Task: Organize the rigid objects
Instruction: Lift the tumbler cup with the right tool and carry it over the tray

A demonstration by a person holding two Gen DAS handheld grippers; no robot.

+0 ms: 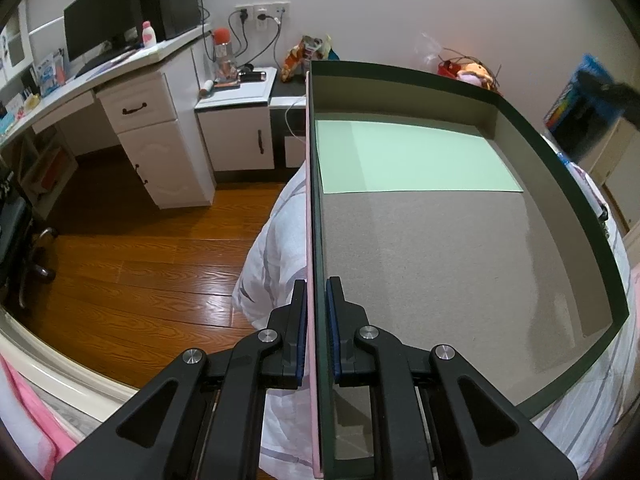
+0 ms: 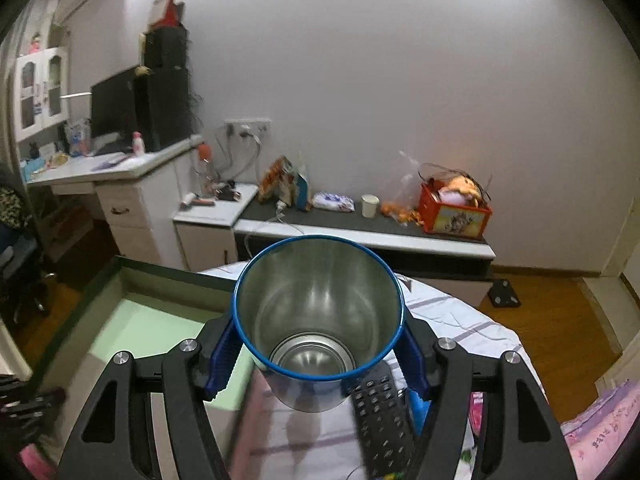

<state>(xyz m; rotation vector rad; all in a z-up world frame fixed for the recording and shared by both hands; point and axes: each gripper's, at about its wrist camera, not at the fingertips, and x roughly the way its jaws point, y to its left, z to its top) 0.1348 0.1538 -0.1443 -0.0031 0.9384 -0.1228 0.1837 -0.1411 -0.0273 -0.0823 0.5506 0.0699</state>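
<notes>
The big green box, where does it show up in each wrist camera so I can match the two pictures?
Left wrist view: the green box fills the right half, its near wall clamped by the left gripper.
Right wrist view: the box sits at lower left, behind the blue cup in the right gripper.
Shared landmark: the pale green sheet on the box floor.

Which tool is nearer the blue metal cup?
Right. The right tool grips the blue metal cup between its pads. The left tool is clamped on the green box wall, away from the cup.
</notes>
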